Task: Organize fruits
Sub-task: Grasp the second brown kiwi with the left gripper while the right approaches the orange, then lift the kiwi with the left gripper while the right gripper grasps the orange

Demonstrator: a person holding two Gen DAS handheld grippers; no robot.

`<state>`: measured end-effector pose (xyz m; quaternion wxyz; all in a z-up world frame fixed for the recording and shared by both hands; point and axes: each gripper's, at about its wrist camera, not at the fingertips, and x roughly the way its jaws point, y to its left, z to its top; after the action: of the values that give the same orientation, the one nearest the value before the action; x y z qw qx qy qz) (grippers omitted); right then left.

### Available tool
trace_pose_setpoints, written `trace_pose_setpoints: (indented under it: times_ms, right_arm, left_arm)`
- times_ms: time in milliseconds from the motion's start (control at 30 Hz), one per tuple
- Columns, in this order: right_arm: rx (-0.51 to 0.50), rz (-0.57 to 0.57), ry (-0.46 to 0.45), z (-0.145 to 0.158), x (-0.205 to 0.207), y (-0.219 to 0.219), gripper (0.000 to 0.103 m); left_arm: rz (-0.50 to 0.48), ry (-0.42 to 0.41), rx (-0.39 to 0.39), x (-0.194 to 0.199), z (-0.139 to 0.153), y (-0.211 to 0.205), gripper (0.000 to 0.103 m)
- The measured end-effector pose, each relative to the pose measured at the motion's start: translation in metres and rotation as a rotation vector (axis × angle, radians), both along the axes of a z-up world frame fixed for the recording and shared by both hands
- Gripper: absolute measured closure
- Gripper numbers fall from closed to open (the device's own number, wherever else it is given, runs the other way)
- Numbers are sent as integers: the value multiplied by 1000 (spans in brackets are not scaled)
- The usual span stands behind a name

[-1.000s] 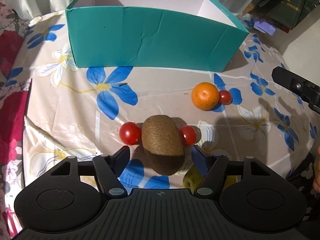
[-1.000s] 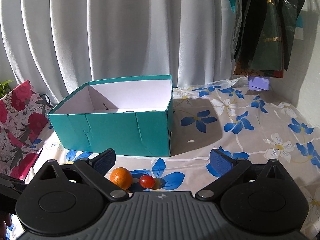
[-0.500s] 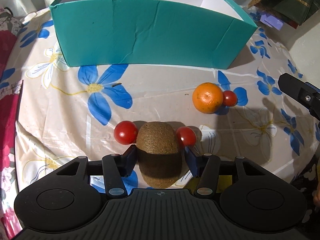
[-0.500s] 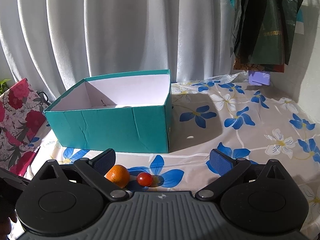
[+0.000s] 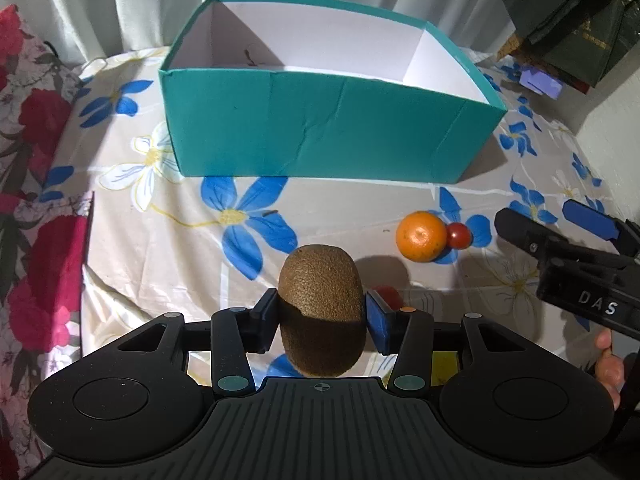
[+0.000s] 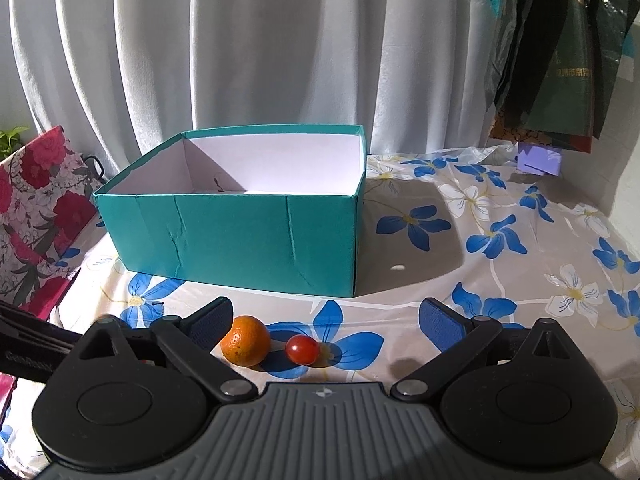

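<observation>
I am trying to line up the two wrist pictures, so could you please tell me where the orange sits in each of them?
Left wrist view: the orange lies right of centre on the flowered cloth, with a cherry tomato at its right side.
Right wrist view: the orange lies low and left of centre, just beside the left finger of the open right tongs.
Shared landmark: the teal box stands behind the orange in both.
</observation>
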<state>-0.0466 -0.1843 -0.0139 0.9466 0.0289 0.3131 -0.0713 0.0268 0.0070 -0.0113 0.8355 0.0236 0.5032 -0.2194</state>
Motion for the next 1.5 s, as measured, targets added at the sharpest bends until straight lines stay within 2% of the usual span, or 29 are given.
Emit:
trace_pose_setpoints:
  times_ms: [333,567,667,833,1067,1167,1300,1500]
  right_arm:
    - [-47,99,65,-19,25,22,12]
    - [-79,166,127,-37,39,35,31]
    - [-90,191,149,-44,45,39,42]
    - [-112,231,159,-50,50,47,44]
    - [-148,264,165,-55,58,52,60]
    - [-145,262,207,-59,60,52,61]
    - [-116,251,203,-60,58,48,63]
    - [-79,189,138,-39,47,34,63]
  left_arm:
    - [68,-3,10,4,3,17,53]
    - [85,-3,9,7,4,21,53]
    - [85,1,8,9,3,22,53]
    - [89,3,10,11,3,22,53]
    - [93,13,16,13,1,22,53]
    - [94,14,16,13,1,22,53]
    - [97,17,20,15,1,22,53]
    - [84,-4,32,15,7,19,53]
